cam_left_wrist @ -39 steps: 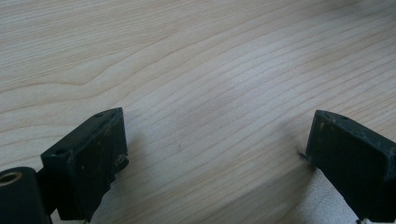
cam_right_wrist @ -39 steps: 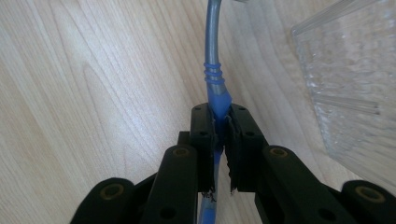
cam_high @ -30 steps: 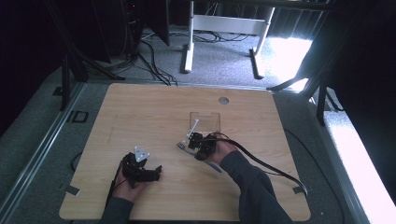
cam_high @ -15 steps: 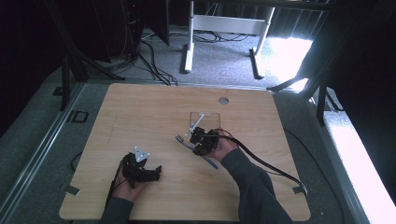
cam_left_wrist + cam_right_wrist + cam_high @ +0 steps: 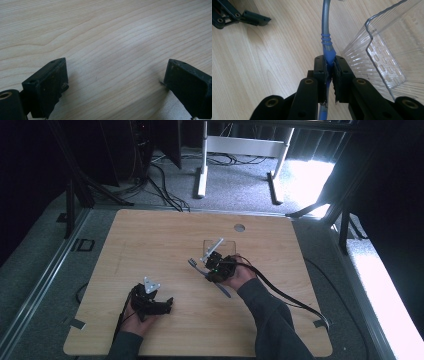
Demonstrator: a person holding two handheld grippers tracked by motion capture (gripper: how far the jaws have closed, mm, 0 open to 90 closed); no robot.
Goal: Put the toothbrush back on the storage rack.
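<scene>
1. The right hand-held gripper (image 5: 329,72) is clamped tight on the blue toothbrush (image 5: 327,45) at its grip section. Since a second ago it has swung the brush a little, so the head now points toward 10 o'clock in the high view.
2. The toothbrush hangs just beside the clear plastic container (image 5: 384,50), at its 8 o'clock corner, not yet inside.
3. The left hand-held gripper (image 5: 115,82) rests wide open on the table (image 5: 105,30), unchanged and holding nothing.
4. Judging by this, the brush is being lined up for the container.
</scene>
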